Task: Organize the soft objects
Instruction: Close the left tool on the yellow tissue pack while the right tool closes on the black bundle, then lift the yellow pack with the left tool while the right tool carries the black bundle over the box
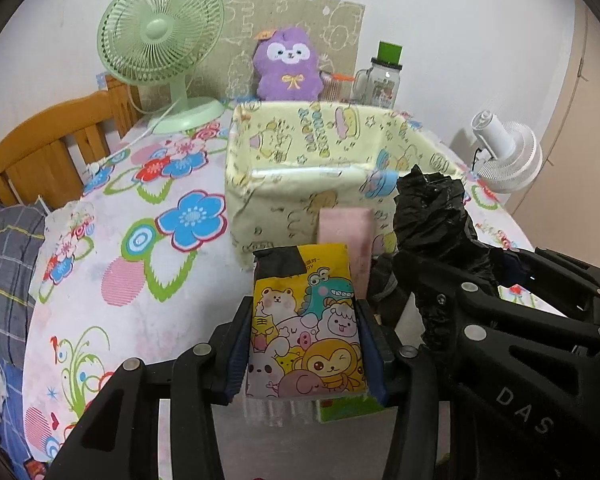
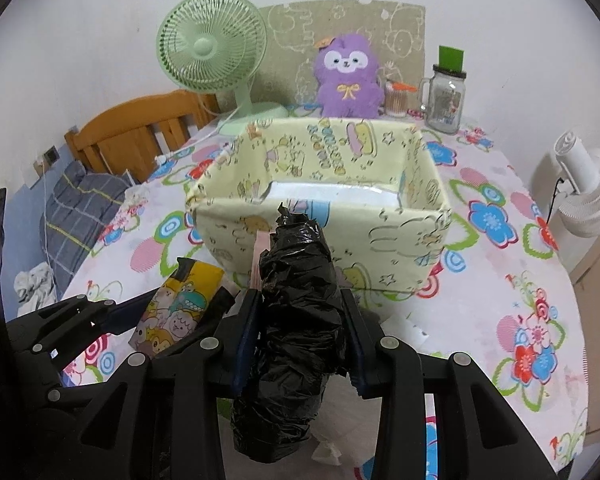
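In the left wrist view, the left gripper (image 1: 303,344) is closed on a yellow tissue pack (image 1: 306,320) with cartoon animals, and both fingers press its two sides. The pack is held above the table (image 1: 148,320), which has a flower tablecloth, just in front of the yellow fabric box (image 1: 300,152). A pink object (image 1: 346,236) stands between the pack and the box wall. At the right, the black plastic bundle (image 1: 432,216) is seen in the other gripper. In the right wrist view, the right gripper (image 2: 300,336) is closed on the black plastic bundle (image 2: 296,320), which stands upright between the fingers and in front of the fabric box (image 2: 400,236). The tissue pack (image 2: 180,304) is at the left, tilted, beside the bundle. Behind the box are a green fan (image 2: 212,52), a purple plush toy (image 2: 348,76) and a glass jar (image 2: 446,96).
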`<control>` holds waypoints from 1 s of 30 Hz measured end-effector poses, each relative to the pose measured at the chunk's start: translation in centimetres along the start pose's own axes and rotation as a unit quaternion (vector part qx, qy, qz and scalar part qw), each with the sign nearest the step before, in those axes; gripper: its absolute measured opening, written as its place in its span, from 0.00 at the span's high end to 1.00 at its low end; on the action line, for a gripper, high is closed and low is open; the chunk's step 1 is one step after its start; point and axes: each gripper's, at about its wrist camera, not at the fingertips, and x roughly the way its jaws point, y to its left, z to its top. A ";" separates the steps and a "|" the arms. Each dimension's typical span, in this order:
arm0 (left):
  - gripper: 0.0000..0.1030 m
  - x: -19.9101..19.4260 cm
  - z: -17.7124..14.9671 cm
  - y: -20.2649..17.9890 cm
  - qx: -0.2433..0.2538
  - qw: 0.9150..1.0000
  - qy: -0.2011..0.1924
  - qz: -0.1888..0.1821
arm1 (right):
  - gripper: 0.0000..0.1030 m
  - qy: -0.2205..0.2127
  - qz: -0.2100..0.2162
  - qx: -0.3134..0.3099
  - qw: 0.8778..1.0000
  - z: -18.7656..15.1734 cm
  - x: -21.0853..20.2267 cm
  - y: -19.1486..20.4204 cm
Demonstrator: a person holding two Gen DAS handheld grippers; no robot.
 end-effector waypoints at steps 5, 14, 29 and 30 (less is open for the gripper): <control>0.52 -1.0 0.6 -0.7 0.007 1.000 -0.014 0.002 | 0.60 -0.016 -0.003 0.005 1.000 0.3 -1.4 -0.6; 0.52 -2.5 1.4 -1.8 0.018 0.999 -0.037 0.005 | 0.60 -0.035 -0.005 0.010 0.999 0.7 -3.4 -1.1; 0.52 -4.9 3.5 -3.2 0.037 0.996 -0.076 -0.001 | 0.60 -0.072 -0.009 0.019 0.997 2.6 -6.4 -1.8; 0.52 -5.0 3.6 -3.3 0.038 0.996 -0.078 -0.001 | 0.60 -0.074 -0.010 0.019 0.997 2.6 -6.5 -1.9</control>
